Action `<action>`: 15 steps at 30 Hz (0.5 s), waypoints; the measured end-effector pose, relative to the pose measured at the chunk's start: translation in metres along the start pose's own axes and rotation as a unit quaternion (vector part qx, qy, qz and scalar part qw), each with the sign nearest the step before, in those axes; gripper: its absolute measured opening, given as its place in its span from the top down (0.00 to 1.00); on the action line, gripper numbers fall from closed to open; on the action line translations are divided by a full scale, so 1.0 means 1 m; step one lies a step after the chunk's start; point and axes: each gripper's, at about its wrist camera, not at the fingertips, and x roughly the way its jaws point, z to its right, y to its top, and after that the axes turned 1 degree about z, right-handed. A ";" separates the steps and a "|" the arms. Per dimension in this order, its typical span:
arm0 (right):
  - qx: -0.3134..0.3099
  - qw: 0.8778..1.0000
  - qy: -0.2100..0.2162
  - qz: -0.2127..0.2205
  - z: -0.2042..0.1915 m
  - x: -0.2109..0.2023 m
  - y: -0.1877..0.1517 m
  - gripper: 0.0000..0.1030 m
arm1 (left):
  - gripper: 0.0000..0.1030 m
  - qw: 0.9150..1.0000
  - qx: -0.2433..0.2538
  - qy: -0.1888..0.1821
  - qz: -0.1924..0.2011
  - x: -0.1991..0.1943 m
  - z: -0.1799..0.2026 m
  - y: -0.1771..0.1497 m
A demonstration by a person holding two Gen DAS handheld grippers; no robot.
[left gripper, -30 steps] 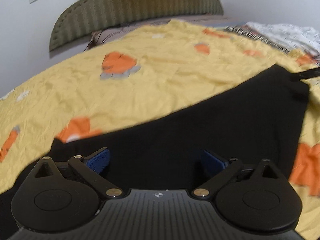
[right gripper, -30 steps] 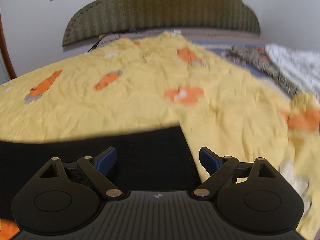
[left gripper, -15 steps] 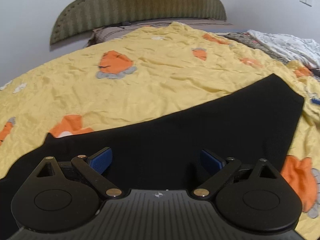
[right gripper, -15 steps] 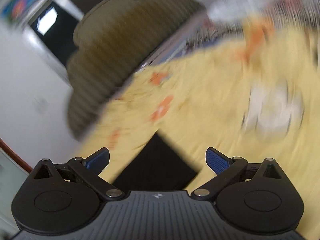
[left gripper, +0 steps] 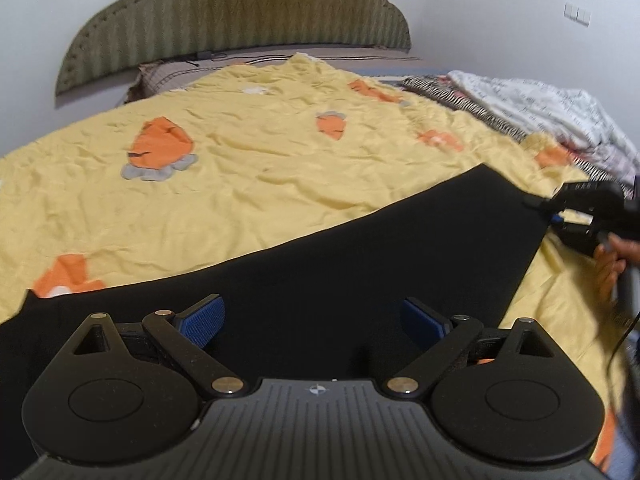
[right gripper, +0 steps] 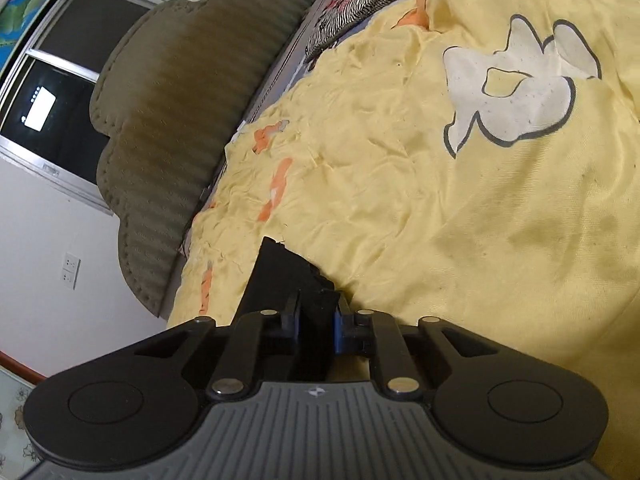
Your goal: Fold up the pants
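Note:
The black pants (left gripper: 360,264) lie flat on the yellow bedspread (left gripper: 248,168), stretching from lower left to the right. My left gripper (left gripper: 314,322) is open and hovers over the near part of the pants, holding nothing. My right gripper (right gripper: 316,322) is rolled on its side and shut on the right end of the pants (right gripper: 288,280). It also shows in the left wrist view (left gripper: 560,210), held by a hand at the pants' right corner.
A green padded headboard (left gripper: 236,12) stands at the far end. Striped and white printed clothes (left gripper: 532,100) are piled at the bed's right side. A window (right gripper: 52,92) is on the wall beyond the headboard.
My right gripper has rolled sideways, come to the pants' right corner and shut on it. My left gripper has stayed open over the pants and barely moved.

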 end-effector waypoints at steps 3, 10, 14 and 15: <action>-0.085 0.996 -0.006 0.019 -0.032 -0.017 -0.009 0.90 | 0.06 0.999 -0.038 -0.018 -0.004 0.009 -0.003 0.007; -0.405 0.914 0.013 -0.012 -0.148 -0.037 -0.100 0.90 | 0.06 0.912 -0.323 -0.238 -0.085 0.062 -0.047 0.007; -0.487 0.870 0.047 -0.064 -0.172 -0.036 -0.163 0.90 | 0.00 0.876 -0.379 -0.288 -0.080 0.077 -0.049 0.005; -0.495 0.864 0.054 -0.077 -0.175 -0.035 -0.175 0.90 | 0.00 0.873 -0.381 -0.292 -0.079 0.080 -0.048 0.005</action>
